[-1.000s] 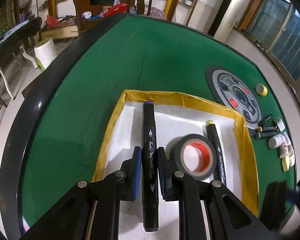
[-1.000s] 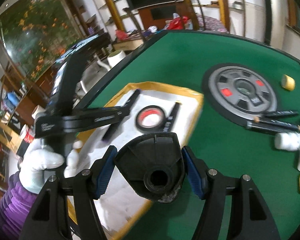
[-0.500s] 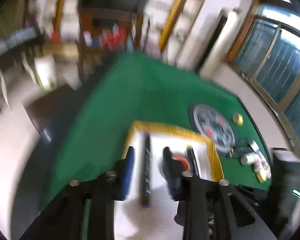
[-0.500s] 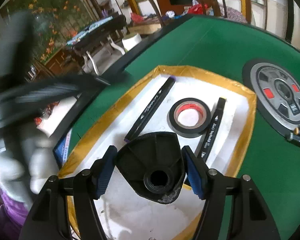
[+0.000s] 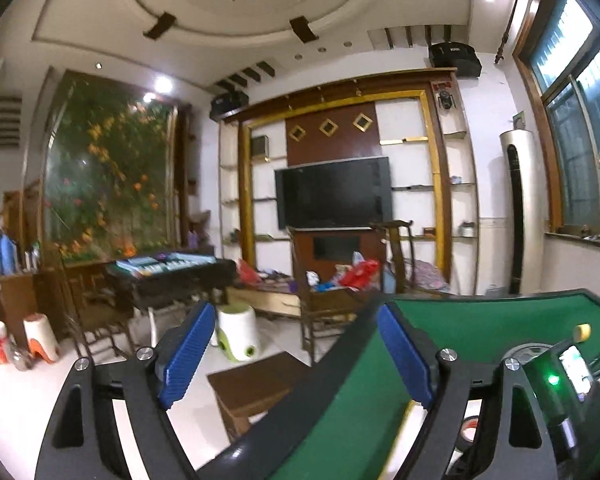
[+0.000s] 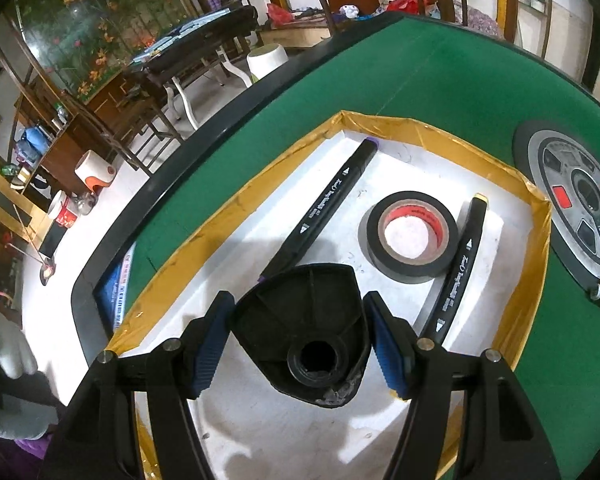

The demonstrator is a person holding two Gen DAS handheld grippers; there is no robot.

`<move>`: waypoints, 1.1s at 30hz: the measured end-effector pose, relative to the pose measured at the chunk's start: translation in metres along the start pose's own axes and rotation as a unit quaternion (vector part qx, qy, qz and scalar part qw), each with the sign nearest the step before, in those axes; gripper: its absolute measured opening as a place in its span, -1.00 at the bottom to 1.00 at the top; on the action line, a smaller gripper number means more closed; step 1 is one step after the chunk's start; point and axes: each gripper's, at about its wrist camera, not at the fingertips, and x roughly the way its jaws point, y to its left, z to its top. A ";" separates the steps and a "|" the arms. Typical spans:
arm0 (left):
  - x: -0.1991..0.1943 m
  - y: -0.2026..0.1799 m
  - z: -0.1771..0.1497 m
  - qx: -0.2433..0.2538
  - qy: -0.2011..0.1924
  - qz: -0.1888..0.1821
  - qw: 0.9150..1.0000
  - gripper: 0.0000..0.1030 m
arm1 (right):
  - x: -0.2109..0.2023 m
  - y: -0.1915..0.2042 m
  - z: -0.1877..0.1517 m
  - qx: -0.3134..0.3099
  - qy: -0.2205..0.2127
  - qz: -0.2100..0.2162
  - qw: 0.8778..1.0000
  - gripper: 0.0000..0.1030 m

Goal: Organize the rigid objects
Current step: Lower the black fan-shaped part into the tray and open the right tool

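Two markers now in tray [image 6: 538,236]: purple-capped marker [image 6: 328,204] dropped mid-frame; left gripper [image 5: 296,364] empty, jaws opening. Right gripper [image 6: 300,344] pinches black plastic part [image 6: 300,320], probably next in

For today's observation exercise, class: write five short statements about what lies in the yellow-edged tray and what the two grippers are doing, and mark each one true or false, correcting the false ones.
1. The roll of black tape lies between the two black markers. True.
2. The right gripper is empty. False: its pads press on a black fan-shaped plastic part.
3. The purple-tipped marker lies in the tray. True.
4. The left gripper holds a marker. False: nothing is between its jaws, which are opening.
5. The yellow-tipped marker lies on the green felt. False: it lies in the tray.
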 end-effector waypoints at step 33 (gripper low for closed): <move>-0.005 -0.004 -0.014 0.009 0.027 0.018 0.999 0.86 | -0.030 0.008 0.005 -0.002 -0.033 -0.028 0.999 0.28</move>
